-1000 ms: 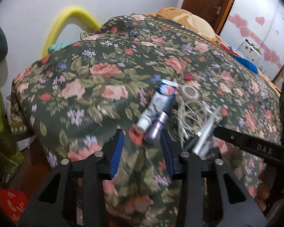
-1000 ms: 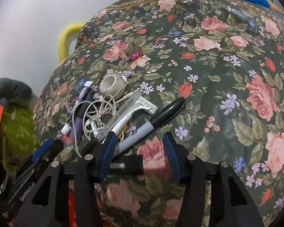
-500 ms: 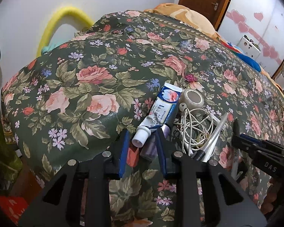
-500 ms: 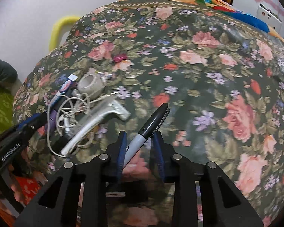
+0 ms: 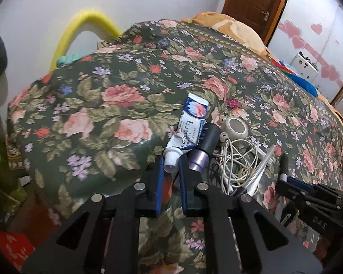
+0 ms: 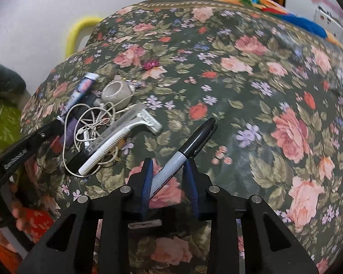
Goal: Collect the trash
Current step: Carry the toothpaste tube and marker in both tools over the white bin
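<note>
On the floral bedspread lies a small heap of odds and ends. My left gripper is shut on the white cap of a blue and white toothpaste tube. A purple and black tube lies against its right finger. My right gripper holds a grey marker with a black cap, which runs slantwise between the jaws. The jaws are closing and both pads touch the marker. A disposable razor, a tangled white cable and a tape roll lie between the two grippers.
The bed's near edge drops just under both grippers. A yellow foam arch stands against the white wall behind the bed. Orange bedding and a brown door are at the far end. Green and orange cloth lies on the floor to the left.
The left jaws drew together onto the toothpaste cap. The right jaws narrowed around the marker and the gripper rolled, so the marker now slants across the gap.
</note>
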